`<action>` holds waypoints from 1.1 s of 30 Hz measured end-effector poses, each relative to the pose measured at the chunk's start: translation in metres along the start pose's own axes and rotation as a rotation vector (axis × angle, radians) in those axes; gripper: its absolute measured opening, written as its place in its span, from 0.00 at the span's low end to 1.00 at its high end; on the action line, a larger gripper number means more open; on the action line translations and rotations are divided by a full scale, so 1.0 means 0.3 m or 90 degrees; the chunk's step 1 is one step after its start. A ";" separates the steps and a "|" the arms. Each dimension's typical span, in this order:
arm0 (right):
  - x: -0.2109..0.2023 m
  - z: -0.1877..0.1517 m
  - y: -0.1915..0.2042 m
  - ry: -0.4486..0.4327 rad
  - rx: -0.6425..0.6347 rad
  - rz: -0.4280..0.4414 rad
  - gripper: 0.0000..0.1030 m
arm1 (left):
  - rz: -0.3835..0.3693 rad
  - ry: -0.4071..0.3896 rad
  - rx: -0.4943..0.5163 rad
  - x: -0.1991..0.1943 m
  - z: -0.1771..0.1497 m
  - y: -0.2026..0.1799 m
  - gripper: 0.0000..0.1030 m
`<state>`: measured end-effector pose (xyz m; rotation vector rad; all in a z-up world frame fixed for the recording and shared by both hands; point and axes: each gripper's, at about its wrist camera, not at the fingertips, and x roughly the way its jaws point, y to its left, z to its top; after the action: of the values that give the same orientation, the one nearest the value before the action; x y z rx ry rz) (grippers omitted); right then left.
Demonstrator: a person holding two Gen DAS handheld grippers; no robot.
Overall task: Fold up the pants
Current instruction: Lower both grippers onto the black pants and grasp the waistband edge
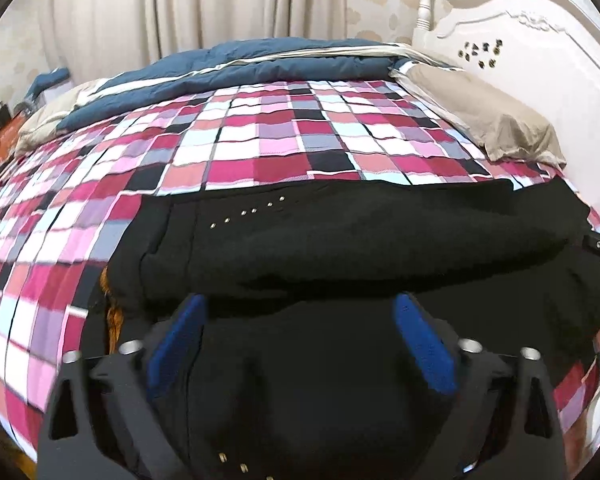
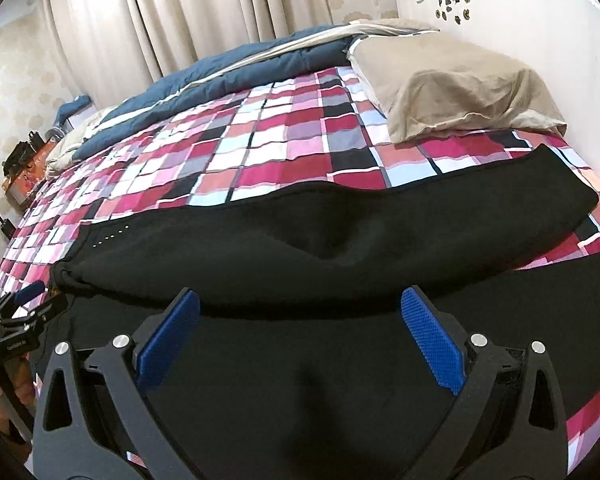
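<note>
Now the black pants (image 2: 340,240) lie long across the checked bed (image 2: 260,140) below the pillow (image 2: 452,96), one leg folded over, and both the left gripper (image 1: 300,316) and right gripper (image 2: 300,308) hover above with jaws spread, ready, I think, to pinch an end.

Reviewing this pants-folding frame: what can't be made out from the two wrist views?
- Black pants, left wrist view: near part hidden behind the left gripper; right end cut off by the edge.
- Pants, right wrist view: near part behind the right gripper.
- Clutter beside the bed, right wrist view: too small.
</note>
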<state>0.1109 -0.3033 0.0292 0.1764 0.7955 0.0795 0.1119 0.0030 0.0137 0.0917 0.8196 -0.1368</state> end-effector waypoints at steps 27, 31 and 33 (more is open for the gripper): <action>0.486 0.389 0.090 0.155 -0.130 0.290 0.98 | -0.225 0.107 -0.155 0.466 0.259 0.780 0.80; 0.557 0.399 0.125 0.200 -0.172 0.321 0.98 | -0.252 0.108 -0.076 0.464 0.245 0.721 0.69; 0.587 0.392 0.144 0.223 -0.193 0.337 0.98 | -0.257 0.106 -0.062 0.464 0.233 0.714 0.57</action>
<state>0.3178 -0.2517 -0.0058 0.0813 1.0570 0.7440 0.2898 0.1931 -0.0347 -0.1578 1.0031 -0.4746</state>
